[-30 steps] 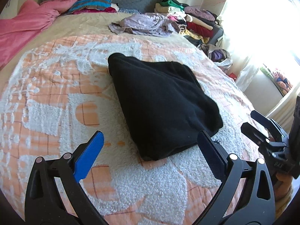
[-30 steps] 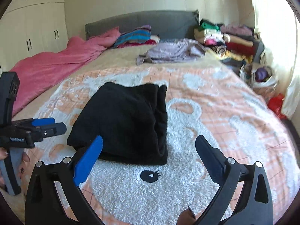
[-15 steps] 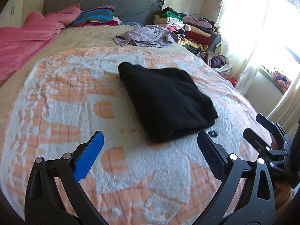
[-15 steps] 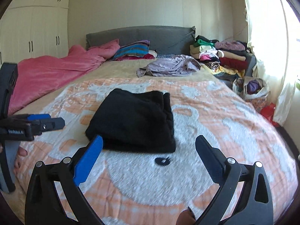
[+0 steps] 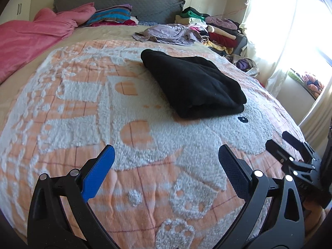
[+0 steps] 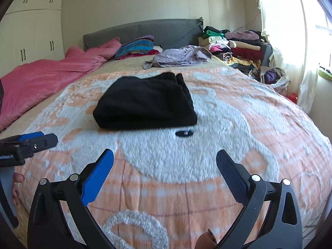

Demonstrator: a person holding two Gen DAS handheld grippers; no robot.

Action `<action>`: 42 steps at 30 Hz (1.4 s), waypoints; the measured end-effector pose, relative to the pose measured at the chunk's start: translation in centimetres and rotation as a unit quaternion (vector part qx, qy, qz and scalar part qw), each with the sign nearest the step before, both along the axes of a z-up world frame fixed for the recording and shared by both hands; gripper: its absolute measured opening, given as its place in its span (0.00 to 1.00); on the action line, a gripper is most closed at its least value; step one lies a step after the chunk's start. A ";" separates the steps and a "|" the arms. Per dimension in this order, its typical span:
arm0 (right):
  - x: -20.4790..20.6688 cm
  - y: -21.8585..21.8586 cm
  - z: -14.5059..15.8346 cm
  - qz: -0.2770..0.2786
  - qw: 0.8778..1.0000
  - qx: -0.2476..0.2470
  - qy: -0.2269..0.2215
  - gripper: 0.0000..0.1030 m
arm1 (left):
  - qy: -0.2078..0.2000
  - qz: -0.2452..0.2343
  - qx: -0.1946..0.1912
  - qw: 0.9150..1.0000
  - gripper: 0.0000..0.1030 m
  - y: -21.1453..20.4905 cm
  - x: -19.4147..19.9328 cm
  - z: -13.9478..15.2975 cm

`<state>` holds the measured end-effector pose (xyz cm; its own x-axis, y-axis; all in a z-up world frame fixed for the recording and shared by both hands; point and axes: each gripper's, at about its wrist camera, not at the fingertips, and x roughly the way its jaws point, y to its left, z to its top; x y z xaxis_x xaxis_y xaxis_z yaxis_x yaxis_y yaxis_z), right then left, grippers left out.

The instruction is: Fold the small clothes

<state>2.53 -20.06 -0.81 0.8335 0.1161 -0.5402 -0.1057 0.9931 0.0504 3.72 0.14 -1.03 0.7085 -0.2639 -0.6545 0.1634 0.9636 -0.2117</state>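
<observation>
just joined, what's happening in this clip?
A person holds a gripper in each hand over a bed. The left gripper and right gripper are both open and empty, clear of the cloth. A black garment lies folded on the orange and white blanket, nothing touching it. A crumpled lavender garment lies unfolded near the headboard, beside a stack of clothes.

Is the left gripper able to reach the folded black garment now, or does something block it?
Probably yes. The left gripper is open and empty, and only bare blanket lies between it and the folded black garment. It is not touching the garment.
</observation>
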 end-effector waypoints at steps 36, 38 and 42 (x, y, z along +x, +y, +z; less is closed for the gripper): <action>-0.1 -0.4 -0.8 -0.016 1.000 -0.004 0.021 0.96 | 0.014 0.005 0.009 1.000 0.91 0.4 0.1 -0.7; 0.0 -0.3 -0.8 -0.015 1.000 -0.006 0.021 0.96 | 0.015 0.006 0.009 1.000 0.91 0.4 0.0 -0.7; 0.0 -0.2 -0.9 -0.015 1.000 -0.006 0.021 0.96 | 0.015 0.008 0.010 1.000 0.91 0.4 -0.1 -0.7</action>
<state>2.49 -20.27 -1.70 0.8129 0.0845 -0.5762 -0.0735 0.9964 0.0425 3.59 0.51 -1.74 0.6929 -0.2404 -0.6797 0.1429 0.9699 -0.1974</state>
